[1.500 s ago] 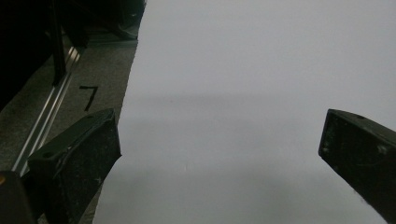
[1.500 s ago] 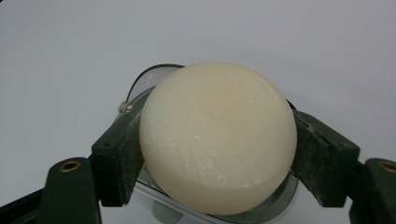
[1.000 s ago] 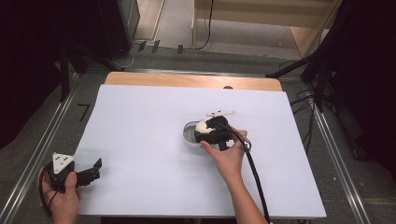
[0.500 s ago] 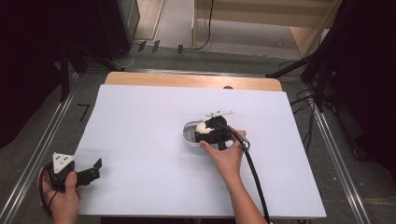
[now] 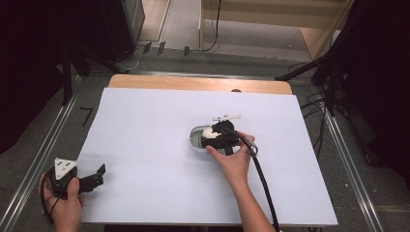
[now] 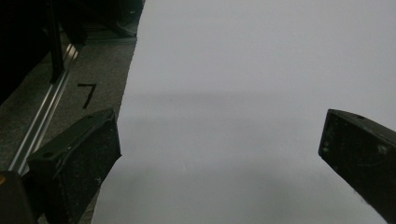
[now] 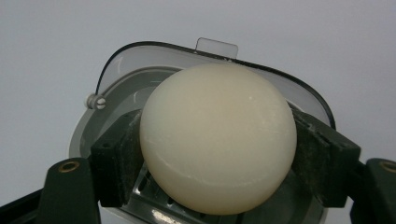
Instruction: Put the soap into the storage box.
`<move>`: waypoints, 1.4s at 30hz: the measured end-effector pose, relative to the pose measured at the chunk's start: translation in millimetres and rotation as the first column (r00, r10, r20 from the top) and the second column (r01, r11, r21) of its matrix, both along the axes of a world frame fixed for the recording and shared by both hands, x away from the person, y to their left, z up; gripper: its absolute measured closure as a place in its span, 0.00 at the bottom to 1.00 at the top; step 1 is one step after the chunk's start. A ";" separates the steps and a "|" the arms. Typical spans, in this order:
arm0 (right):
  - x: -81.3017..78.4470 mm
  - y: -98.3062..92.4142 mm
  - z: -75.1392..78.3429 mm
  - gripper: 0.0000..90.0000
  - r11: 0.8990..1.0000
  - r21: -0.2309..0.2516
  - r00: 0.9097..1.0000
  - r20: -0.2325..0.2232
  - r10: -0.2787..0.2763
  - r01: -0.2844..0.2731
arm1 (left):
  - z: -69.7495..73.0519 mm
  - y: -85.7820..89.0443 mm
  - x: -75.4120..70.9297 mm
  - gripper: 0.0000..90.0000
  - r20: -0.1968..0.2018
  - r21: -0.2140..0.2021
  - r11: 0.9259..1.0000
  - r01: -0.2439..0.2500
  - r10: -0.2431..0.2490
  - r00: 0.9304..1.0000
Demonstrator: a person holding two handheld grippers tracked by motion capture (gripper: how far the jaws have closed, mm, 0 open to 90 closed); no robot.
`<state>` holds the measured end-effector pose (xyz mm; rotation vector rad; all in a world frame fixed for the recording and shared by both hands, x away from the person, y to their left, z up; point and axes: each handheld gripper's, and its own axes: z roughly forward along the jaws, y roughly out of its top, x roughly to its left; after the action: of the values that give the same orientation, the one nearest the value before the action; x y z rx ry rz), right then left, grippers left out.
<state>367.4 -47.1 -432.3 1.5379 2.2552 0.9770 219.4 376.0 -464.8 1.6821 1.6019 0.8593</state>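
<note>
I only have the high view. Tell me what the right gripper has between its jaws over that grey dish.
Observer: The right gripper view shows the right gripper clamped on a cream egg, one pad on each side.
Operator: Say what the grey dish looks like up close.
Observer: The container has a clear rim with a small clear tab at its far edge.
Operator: Now report the left gripper's jaws.
Observer: In the left gripper view the left gripper is open, with nothing between its jaws but the white sheet.
</note>
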 end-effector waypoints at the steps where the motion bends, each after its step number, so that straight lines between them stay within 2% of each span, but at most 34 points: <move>1: -0.3 0.1 0.2 0.28 1.000 0.002 1.000 0.005 -0.001 0.001 | 0.0 0.1 0.0 0.00 0.000 -0.001 1.000 0.000 0.000 1.000; 5: -1.3 -2.9 4.3 0.22 0.999 0.035 1.000 0.013 -0.005 0.004 | 0.0 -0.2 0.0 0.00 0.000 0.001 1.000 -0.001 0.001 1.000; 11: -4.2 -6.2 9.9 0.22 0.999 0.037 1.000 0.023 -0.003 0.002 | 0.0 -0.1 -0.1 0.00 0.000 0.000 1.000 -0.001 0.001 1.000; 16: -7.7 -10.7 18.1 0.22 0.999 0.051 0.999 0.050 -0.002 0.000 | 0.1 -0.3 -0.1 0.00 -0.002 0.002 1.000 -0.001 0.001 1.000; 25: -10.7 -25.2 27.4 0.25 0.998 0.060 0.996 0.088 -0.033 0.027 | 0.2 -0.5 -0.1 0.00 -0.005 0.007 1.000 -0.001 0.001 1.000; 33: -13.6 -40.3 26.7 0.22 0.998 0.047 0.995 0.087 -0.042 0.038 | 0.2 -0.6 -0.2 0.00 -0.004 0.008 1.000 -0.001 0.001 1.000; 36: -16.5 -47.8 26.5 0.22 0.997 0.064 0.995 0.095 -0.044 0.038 | 0.2 -0.5 -0.2 0.00 -0.003 0.006 1.000 -0.001 0.001 1.000; 42: -20.9 -59.8 23.6 0.20 0.997 0.062 0.994 0.095 -0.045 0.040 | 0.1 -0.9 0.1 0.00 -0.006 0.009 1.000 0.000 0.000 1.000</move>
<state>346.5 -107.0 -408.7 1.5218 2.1371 1.0921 219.5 375.1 -464.7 1.6925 1.6044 0.8640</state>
